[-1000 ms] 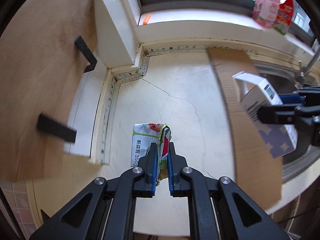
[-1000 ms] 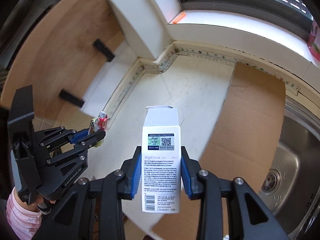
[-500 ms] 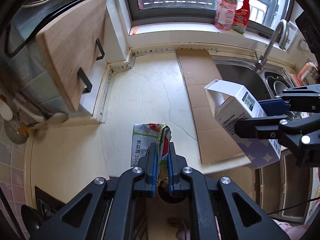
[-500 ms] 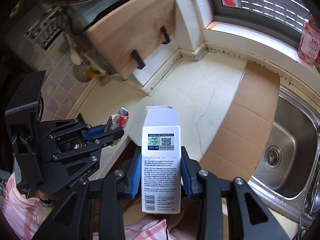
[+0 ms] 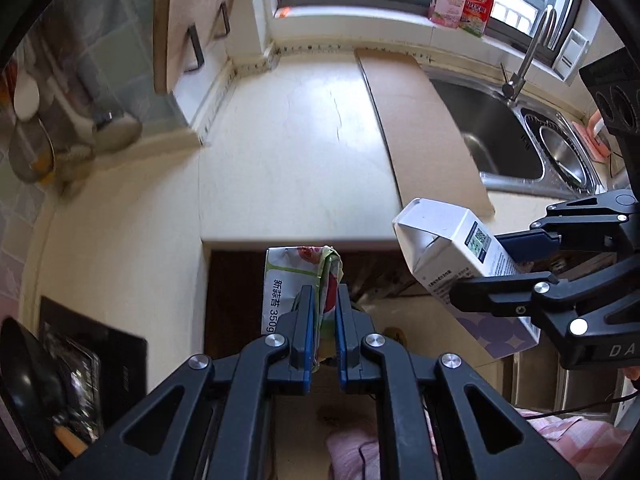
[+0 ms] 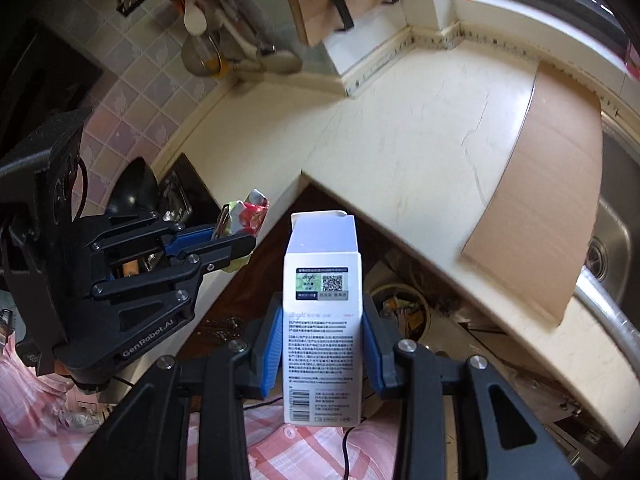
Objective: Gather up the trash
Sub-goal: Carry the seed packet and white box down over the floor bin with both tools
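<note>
My left gripper (image 5: pixel 322 300) is shut on a crumpled green-and-white food wrapper (image 5: pixel 294 280), which sticks up between the blue pads. My right gripper (image 6: pixel 322 340) is shut on an upright white carton (image 6: pixel 322 304) with a QR label and an open top flap. Both hang off the front edge of the cream countertop (image 5: pixel 300 160), above the dark gap below it. In the left wrist view the carton (image 5: pixel 448 248) and the right gripper (image 5: pixel 494 268) are at the right. In the right wrist view the left gripper (image 6: pixel 242 242) and the wrapper (image 6: pixel 250 210) are at the left. A round bin (image 6: pixel 400 308) holding scraps sits below, just right of the carton.
A cardboard sheet (image 5: pixel 420 128) lies on the counter beside the steel sink (image 5: pixel 492 132) with its tap (image 5: pixel 524 60). A wooden board (image 5: pixel 180 20) leans at the back left. A stove with a black pan (image 5: pixel 24 368) is at the left. A person's pink checked clothing (image 6: pixel 304 448) is below.
Both grippers have drawn back from over the counter, past its front edge, each keeping hold of its item. Far more of the kitchen shows now, with the bin below.
</note>
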{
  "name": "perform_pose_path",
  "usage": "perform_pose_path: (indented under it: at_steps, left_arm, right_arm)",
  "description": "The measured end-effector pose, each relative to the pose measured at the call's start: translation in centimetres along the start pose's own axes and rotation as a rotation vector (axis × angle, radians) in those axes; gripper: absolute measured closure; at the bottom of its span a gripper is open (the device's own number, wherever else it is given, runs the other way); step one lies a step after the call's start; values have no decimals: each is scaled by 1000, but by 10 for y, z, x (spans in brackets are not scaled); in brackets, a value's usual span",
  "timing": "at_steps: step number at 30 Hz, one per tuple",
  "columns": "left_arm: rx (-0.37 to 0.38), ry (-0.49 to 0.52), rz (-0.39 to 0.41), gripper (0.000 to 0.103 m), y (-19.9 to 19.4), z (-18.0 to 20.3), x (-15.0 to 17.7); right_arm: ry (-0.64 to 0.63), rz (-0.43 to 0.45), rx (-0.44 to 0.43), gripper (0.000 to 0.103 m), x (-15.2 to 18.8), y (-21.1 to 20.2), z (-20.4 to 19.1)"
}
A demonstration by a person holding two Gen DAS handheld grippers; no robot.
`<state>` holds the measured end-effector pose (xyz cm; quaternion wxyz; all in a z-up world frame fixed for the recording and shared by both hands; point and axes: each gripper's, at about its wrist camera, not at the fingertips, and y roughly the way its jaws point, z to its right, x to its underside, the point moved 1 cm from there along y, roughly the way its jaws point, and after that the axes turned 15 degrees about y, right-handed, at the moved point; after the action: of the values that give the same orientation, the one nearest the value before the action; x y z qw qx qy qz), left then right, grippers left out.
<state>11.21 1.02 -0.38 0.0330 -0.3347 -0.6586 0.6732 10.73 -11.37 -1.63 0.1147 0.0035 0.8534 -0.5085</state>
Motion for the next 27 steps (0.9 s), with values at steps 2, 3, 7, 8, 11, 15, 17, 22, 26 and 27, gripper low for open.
perform_pose_path:
  at_steps: [2,3,7,8,11,15,17,22,26,27]
  left_arm:
    - [1,-8,-10,96,19,3,21]
    - [6,-11,-19,96,30,5,31]
    - [81,-95,-70,96,78,4,69]
    - [94,-114,-80,96,91,3,77]
    - [98,-136,-70,96,125,4,96]
    - [82,-145,-78,96,182,11,118]
    - [87,-155,-84,95,212,15,128]
    - [97,-194,-92,93,294,24,153]
    - [94,-216,-104,78,353,23,167]
    - [93,-211,-111,67,366,23,171]
  right_arm:
    - [-6,1,20,68,18,22,2]
    - [-13,9,28,68,27,32,4]
    - [-30,11,70,68,52,77,11]
    - [-28,6,84,68,59,92,16]
    - [-26,8,108,68,72,132,30]
    - [16,-8,116,68,79,192,61]
    - [28,-9,143,68,81,220,74]
    - [43,-22,175,67,83,296,112]
    - [50,-47,199,66,86,357,145]
    - [48,-50,204,66,87,370,154]
